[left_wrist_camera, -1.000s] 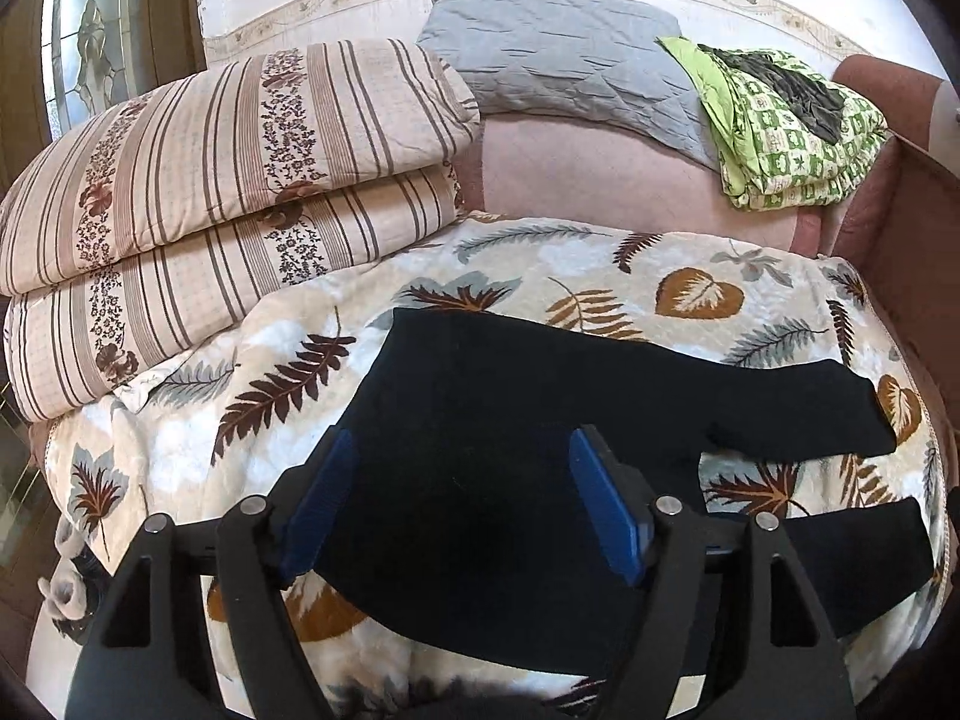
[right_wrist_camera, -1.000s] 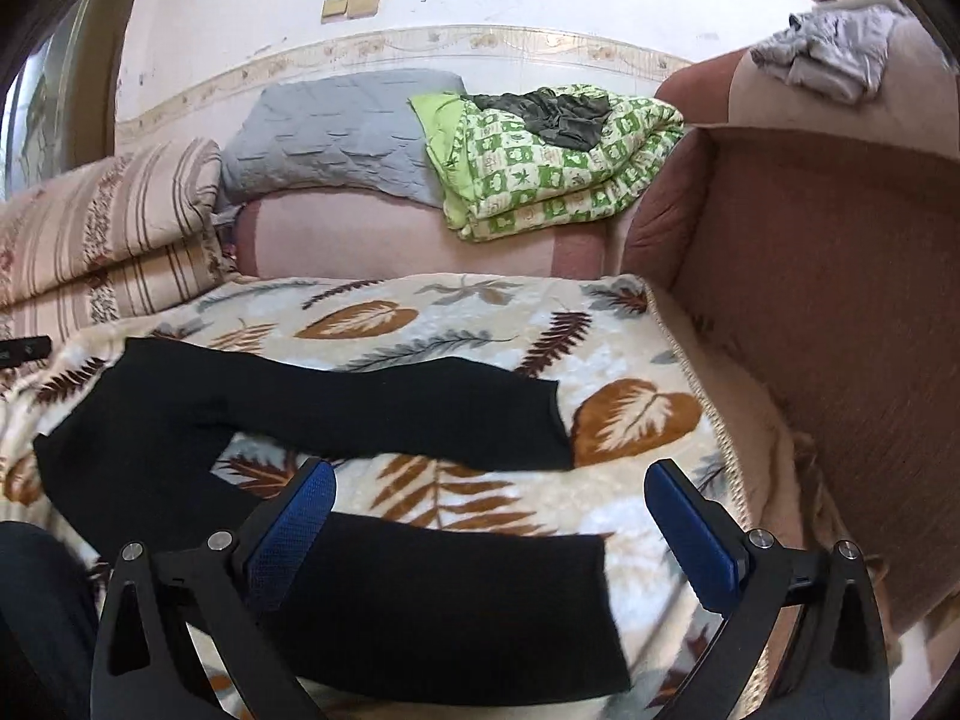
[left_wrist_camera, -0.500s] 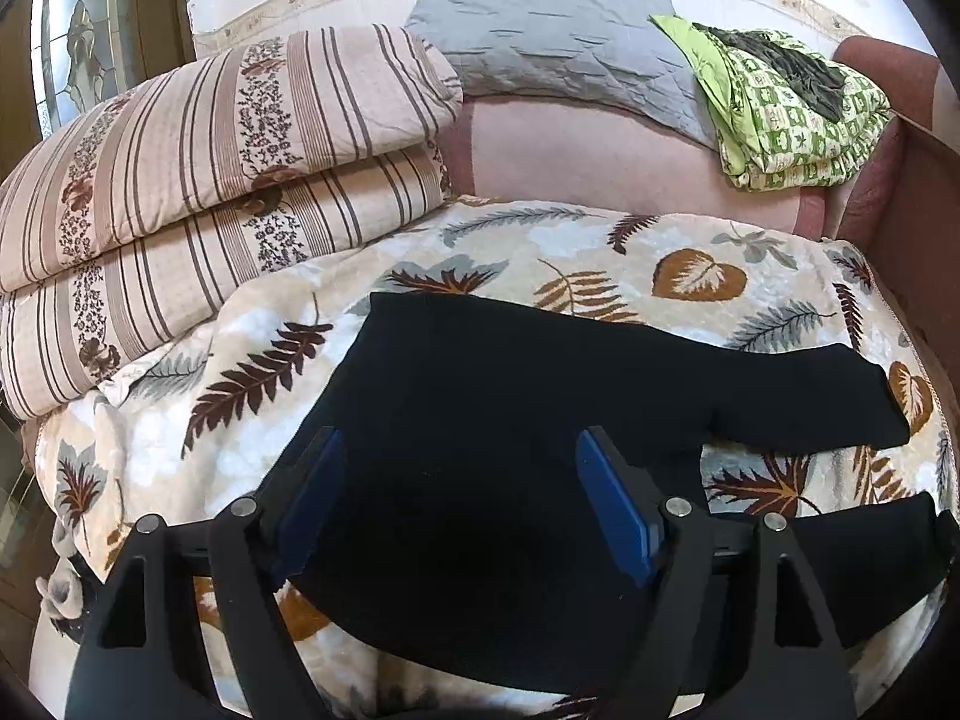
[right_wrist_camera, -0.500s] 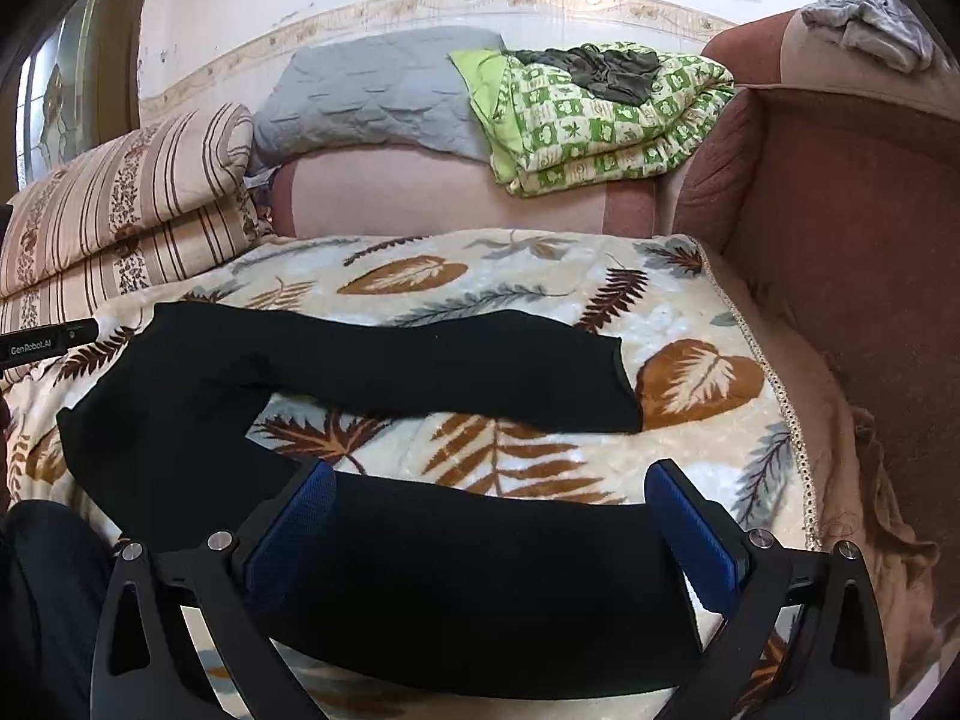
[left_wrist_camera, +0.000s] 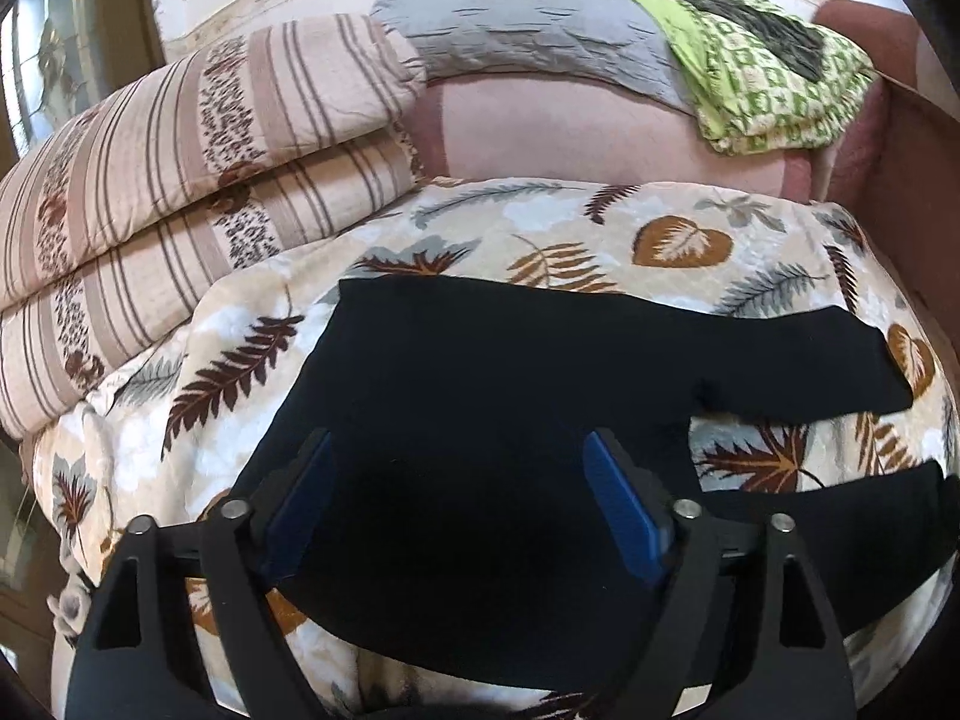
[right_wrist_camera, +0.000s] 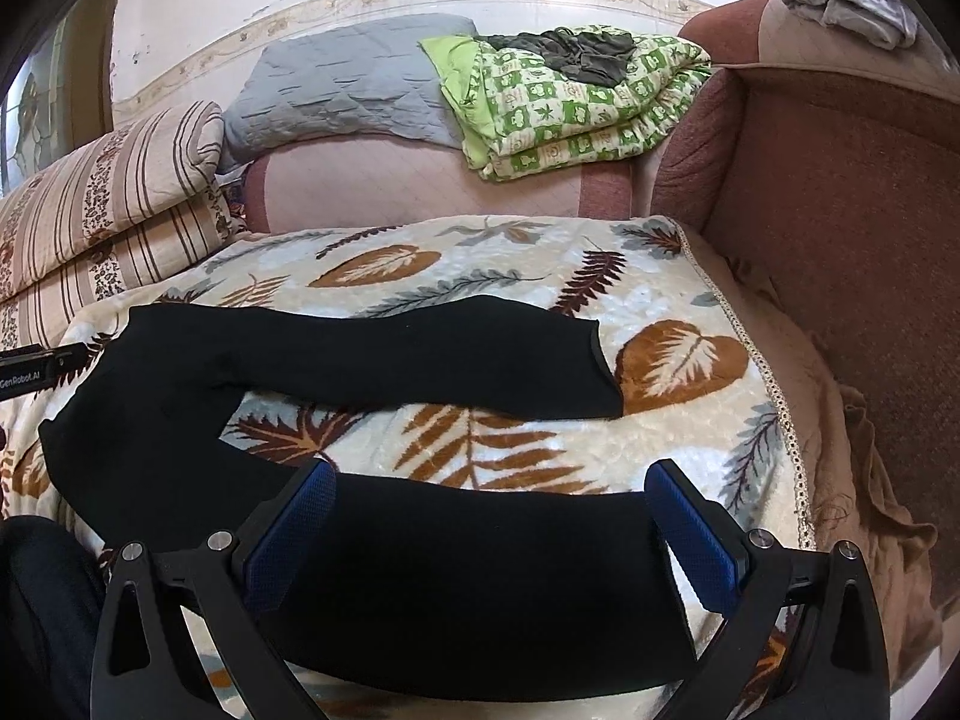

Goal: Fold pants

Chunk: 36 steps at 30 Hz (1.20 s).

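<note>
Black pants (left_wrist_camera: 480, 396) lie spread flat on a leaf-patterned blanket (left_wrist_camera: 678, 228), waist to the left, the two legs running right and splayed apart. My left gripper (left_wrist_camera: 459, 486) is open and empty, hovering over the waist and seat part. In the right wrist view the pants (right_wrist_camera: 360, 354) show both legs, the far one ending at a cuff near a brown leaf. My right gripper (right_wrist_camera: 492, 510) is open and empty over the near leg's lower end (right_wrist_camera: 480, 588). Neither gripper holds cloth.
Striped folded quilts (left_wrist_camera: 168, 192) are stacked at the left. A grey pillow (left_wrist_camera: 522, 18) and a green checked blanket (left_wrist_camera: 774, 90) sit on the sofa back. The brown sofa armrest (right_wrist_camera: 840, 240) rises on the right, with the blanket's edge (right_wrist_camera: 774, 396) beside it.
Both grippers have moved closer and lower over the pants; the right one has shifted along the near leg toward its cuff. Both stayed open.
</note>
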### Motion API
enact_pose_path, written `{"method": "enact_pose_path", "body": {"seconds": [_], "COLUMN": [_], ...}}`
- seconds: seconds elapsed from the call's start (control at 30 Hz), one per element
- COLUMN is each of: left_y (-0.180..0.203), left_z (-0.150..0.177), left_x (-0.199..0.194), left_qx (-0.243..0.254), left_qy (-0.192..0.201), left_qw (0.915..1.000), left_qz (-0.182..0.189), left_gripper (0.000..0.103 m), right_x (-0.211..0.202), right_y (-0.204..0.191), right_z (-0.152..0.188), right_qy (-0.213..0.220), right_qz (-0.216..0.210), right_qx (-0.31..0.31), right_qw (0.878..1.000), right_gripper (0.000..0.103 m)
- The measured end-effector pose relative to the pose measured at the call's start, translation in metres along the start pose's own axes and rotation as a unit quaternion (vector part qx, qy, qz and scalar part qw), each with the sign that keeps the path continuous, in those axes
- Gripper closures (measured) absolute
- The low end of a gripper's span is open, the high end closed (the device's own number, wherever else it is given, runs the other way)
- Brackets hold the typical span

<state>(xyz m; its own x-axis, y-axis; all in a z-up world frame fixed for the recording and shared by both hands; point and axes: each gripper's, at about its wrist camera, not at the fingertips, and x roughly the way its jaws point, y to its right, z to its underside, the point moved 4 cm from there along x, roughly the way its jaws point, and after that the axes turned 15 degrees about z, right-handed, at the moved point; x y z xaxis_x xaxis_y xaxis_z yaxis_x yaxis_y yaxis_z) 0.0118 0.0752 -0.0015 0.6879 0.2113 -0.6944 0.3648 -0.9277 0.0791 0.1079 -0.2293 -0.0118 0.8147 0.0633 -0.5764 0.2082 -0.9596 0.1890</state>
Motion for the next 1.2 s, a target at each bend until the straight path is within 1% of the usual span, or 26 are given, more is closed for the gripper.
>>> {"method": "enact_pose_path", "body": {"seconds": [0.07,0.17,0.23,0.33,0.4,0.47,0.5,0.53,0.57,0.63,0.67,0.73,0.77,0.8,0.83,0.87,0.9,0.93,0.97,1.0,1.03,1.07,1.13,1.2], "left_y": [-0.001,-0.011,-0.021,-0.026,-0.027,-0.026,-0.023,-0.021,-0.015,-0.007,-0.004,0.005,0.008,0.009,0.01,0.013,0.015,0.016,0.016,0.017,0.018,0.019,0.025,0.029], "left_z": [-0.001,-0.004,-0.006,-0.008,-0.011,-0.015,-0.019,-0.021,-0.024,-0.03,-0.032,-0.033,-0.032,-0.03,-0.026,-0.021,-0.013,-0.006,-0.001,0.001,0.0,-0.001,-0.002,-0.001], "left_x": [-0.001,-0.004,-0.005,-0.01,-0.017,-0.027,-0.034,-0.038,-0.042,-0.04,-0.036,-0.014,-0.002,0.007,0.016,0.023,0.032,0.041,0.048,0.051,0.049,0.045,0.037,0.034], "left_qx": [-0.004,-0.028,-0.052,-0.057,-0.065,-0.068,-0.061,-0.059,-0.056,-0.063,-0.075,-0.109,-0.124,-0.13,-0.132,-0.131,-0.12,-0.12,-0.137,-0.147,-0.145,-0.136,-0.115,-0.096], "left_qy": [0.0,0.006,0.004,0.015,0.035,0.064,0.091,0.107,0.126,0.132,0.125,0.079,0.062,0.055,0.047,0.043,0.037,0.023,-0.001,-0.011,-0.008,0.001,0.016,0.018], "left_qw": [1.0,0.9993,0.9975,0.9959,0.9944,0.9926,0.9904,0.9882,0.9841,0.9777,0.9747,0.9608,0.9536,0.9526,0.9551,0.9582,0.9634,0.9662,0.9638,0.9584,0.959,0.9626,0.9672,0.9708], "left_qz": [0.006,0.025,0.048,0.068,0.076,0.078,0.085,0.093,0.112,0.151,0.169,0.242,0.267,0.27,0.261,0.251,0.237,0.227,0.229,0.245,0.244,0.234,0.226,0.219], "left_gripper": [0.018,0.018,0.018,0.018,0.018,0.018,0.018,0.018,0.018,0.018,0.018,0.018,0.018,0.018,0.018,0.018,0.018,0.018,0.019,0.019,0.019,0.018,0.018,0.018], "right_x": [0.0,0.001,0.003,0.004,0.003,-0.001,-0.002,-0.005,-0.007,-0.013,-0.016,-0.019,-0.022,-0.024,-0.028,-0.031,-0.034,-0.037,-0.038,-0.038,-0.038,-0.036,-0.032,-0.027], "right_y": [0.002,0.007,0.009,0.008,0.008,0.008,0.008,0.008,0.008,0.006,0.003,-0.002,-0.005,-0.007,-0.009,-0.01,-0.011,-0.012,-0.012,-0.012,-0.011,-0.009,-0.004,0.001], "right_z": [-0.001,-0.002,-0.002,-0.001,-0.001,-0.003,-0.003,-0.005,-0.005,-0.006,-0.006,-0.004,-0.002,-0.001,0.001,0.003,0.006,0.009,0.01,0.013,0.015,0.016,0.016,0.016], "right_qy": [0.001,0.0,-0.005,-0.008,-0.005,0.004,0.008,0.014,0.021,0.04,0.048,0.056,0.057,0.059,0.065,0.068,0.071,0.072,0.072,0.067,0.062,0.056,0.048,0.04], "right_qz": [0.002,0.0,-0.002,-0.006,-0.01,-0.026,-0.035,-0.043,-0.047,-0.043,-0.037,-0.033,-0.032,-0.029,-0.022,-0.019,-0.018,-0.02,-0.022,-0.027,-0.031,-0.032,-0.023,-0.02], "right_qx": [0.004,0.016,0.022,0.026,0.029,0.039,0.045,0.05,0.053,0.044,0.033,0.013,0.002,-0.007,-0.022,-0.031,-0.042,-0.051,-0.056,-0.057,-0.055,-0.05,-0.039,-0.028], "right_qw": [1.0,1.0,1.0,1.0,1.0,0.999,0.998,0.998,0.997,0.997,0.998,0.998,0.998,0.998,0.997,0.997,0.996,0.996,0.996,0.996,0.996,0.997,0.998,0.999], "right_gripper": [0.0,0.0,0.0,0.0,0.0,0.0,0.0,0.0,0.0,0.0,0.0,0.0,0.0,0.0,0.0,0.0,0.0,0.0,0.0,0.0,0.0,0.0,0.0,0.0]}}
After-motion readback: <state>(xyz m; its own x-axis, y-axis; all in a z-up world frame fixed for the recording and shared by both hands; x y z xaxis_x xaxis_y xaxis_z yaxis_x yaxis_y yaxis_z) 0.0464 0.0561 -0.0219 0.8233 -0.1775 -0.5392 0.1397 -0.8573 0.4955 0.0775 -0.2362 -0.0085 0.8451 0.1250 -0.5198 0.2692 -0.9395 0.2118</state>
